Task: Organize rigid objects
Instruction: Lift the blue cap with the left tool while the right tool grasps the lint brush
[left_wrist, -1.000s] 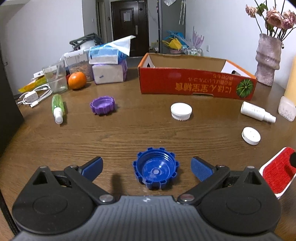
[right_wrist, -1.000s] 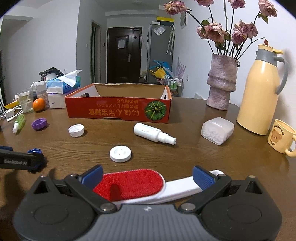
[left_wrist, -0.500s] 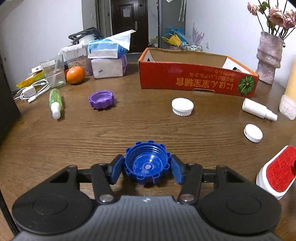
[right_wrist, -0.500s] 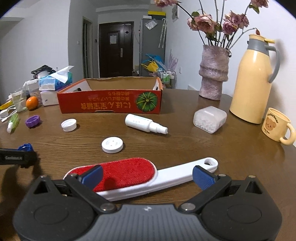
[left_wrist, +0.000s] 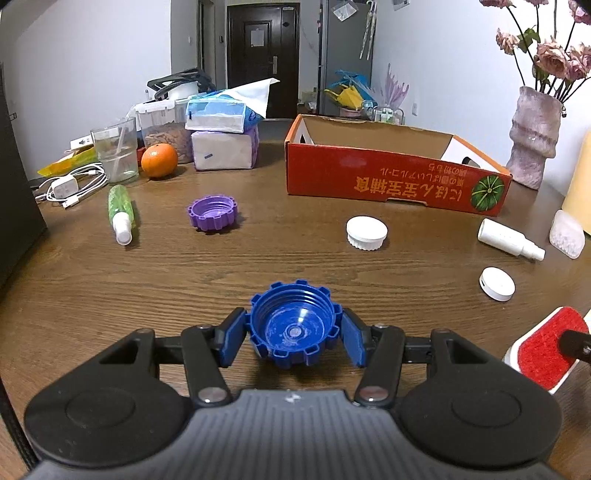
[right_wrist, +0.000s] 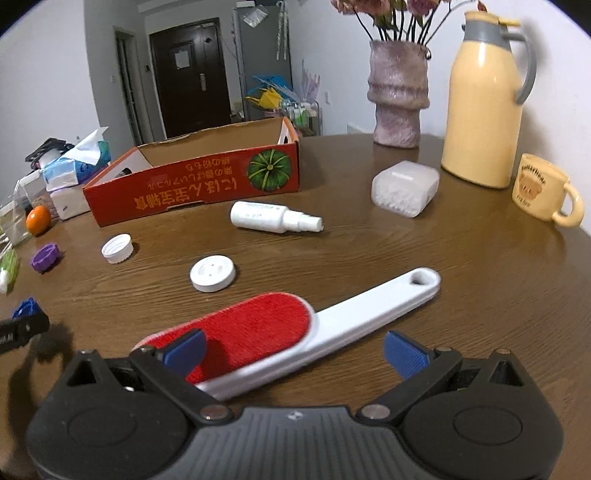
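From my left wrist view, the lint brush (left_wrist: 543, 350) off to the gripper's right is cut by the frame edge; I see only its red pad, with a dark piece of the other gripper across it. From my right wrist view, the blue cap (right_wrist: 25, 308) far to the gripper's left is mostly hidden behind the left gripper (right_wrist: 22, 328), itself cropped at the edge. The box (right_wrist: 192, 184) interior ahead is screened by its near wall, so I cannot log contents.

Left gripper (left_wrist: 293, 338) fingers (left_wrist: 232, 341) just closed, clamped, right gripper (right_wrist: 293, 350) fingers spread wide
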